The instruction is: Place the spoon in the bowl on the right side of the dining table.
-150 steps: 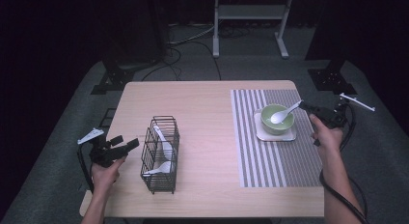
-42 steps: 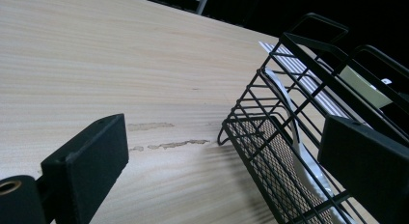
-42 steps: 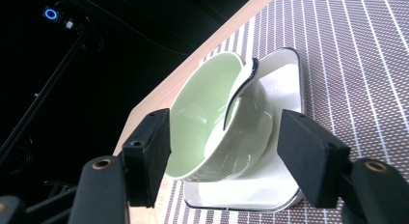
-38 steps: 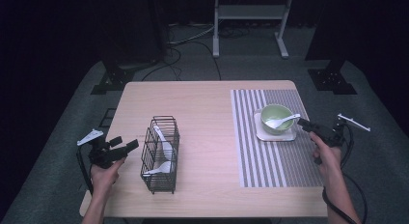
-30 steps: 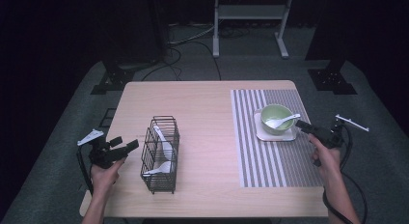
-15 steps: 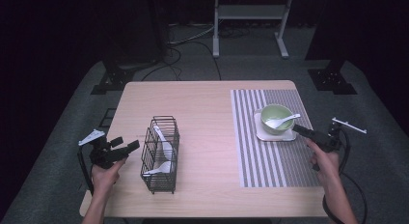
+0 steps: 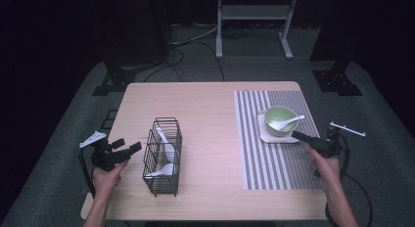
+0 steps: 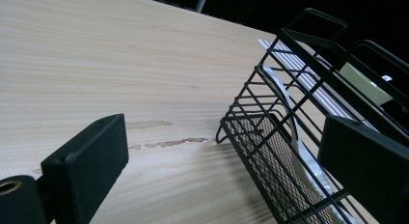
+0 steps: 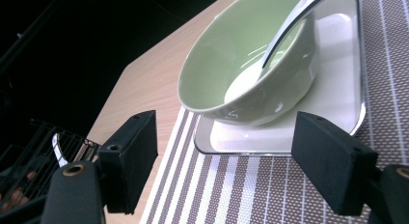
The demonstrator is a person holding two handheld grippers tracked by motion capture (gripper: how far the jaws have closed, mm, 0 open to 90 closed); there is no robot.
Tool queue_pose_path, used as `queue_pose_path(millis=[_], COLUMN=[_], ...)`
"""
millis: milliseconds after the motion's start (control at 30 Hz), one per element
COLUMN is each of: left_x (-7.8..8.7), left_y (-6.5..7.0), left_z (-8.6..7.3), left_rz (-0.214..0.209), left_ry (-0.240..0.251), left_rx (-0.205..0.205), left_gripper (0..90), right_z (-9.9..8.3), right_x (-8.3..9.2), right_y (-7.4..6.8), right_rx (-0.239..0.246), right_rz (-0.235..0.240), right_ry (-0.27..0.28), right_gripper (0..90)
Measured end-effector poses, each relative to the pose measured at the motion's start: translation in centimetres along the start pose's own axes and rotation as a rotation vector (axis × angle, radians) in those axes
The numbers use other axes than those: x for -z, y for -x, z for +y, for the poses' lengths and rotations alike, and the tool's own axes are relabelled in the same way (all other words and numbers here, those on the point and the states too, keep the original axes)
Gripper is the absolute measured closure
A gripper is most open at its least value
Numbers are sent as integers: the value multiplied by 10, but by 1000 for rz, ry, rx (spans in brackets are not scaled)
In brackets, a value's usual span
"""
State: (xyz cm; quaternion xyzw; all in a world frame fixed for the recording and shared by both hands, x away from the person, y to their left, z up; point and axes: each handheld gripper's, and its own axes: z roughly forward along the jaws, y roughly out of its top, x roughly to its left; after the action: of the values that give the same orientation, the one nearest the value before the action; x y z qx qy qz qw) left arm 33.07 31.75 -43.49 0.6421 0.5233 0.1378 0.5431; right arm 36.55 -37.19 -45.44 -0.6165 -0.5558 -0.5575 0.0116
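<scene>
On the striped placemat (image 7: 274, 139) at the right of the wooden worktop (image 7: 205, 114), a white spoon (image 7: 286, 122) lies in the pale green round bowl (image 7: 280, 120), which stands on a white square plate (image 7: 266, 134). Just beside it, the right gripper (image 7: 299, 136) has been opening its fingers; they are wide and empty. Near the black wire basket (image 7: 164, 156), the left gripper (image 7: 131, 148) is wide too, holding nothing.

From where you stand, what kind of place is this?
Probably a recording studio or lab made to look like a dining spot: a wooden table with a striped placemat, dark surroundings, and loose cables on grey carpet.
</scene>
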Motion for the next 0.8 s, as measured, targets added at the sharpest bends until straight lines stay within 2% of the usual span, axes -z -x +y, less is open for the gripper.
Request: queue_pose_path(millis=[433, 800], left_x=[-1, -1], left_y=[0, 0], left_z=[0, 0], left_rz=[0, -2], left_ry=[-3, -3], left_rx=[-3, -1], left_gripper=[27, 28], right_z=[-10, -16], right_x=[-8, -16], right_y=[-14, -31], right_rx=[58, 101], right_rz=[4, 23], right_ry=[-39, -75], right_gripper=[226, 224])
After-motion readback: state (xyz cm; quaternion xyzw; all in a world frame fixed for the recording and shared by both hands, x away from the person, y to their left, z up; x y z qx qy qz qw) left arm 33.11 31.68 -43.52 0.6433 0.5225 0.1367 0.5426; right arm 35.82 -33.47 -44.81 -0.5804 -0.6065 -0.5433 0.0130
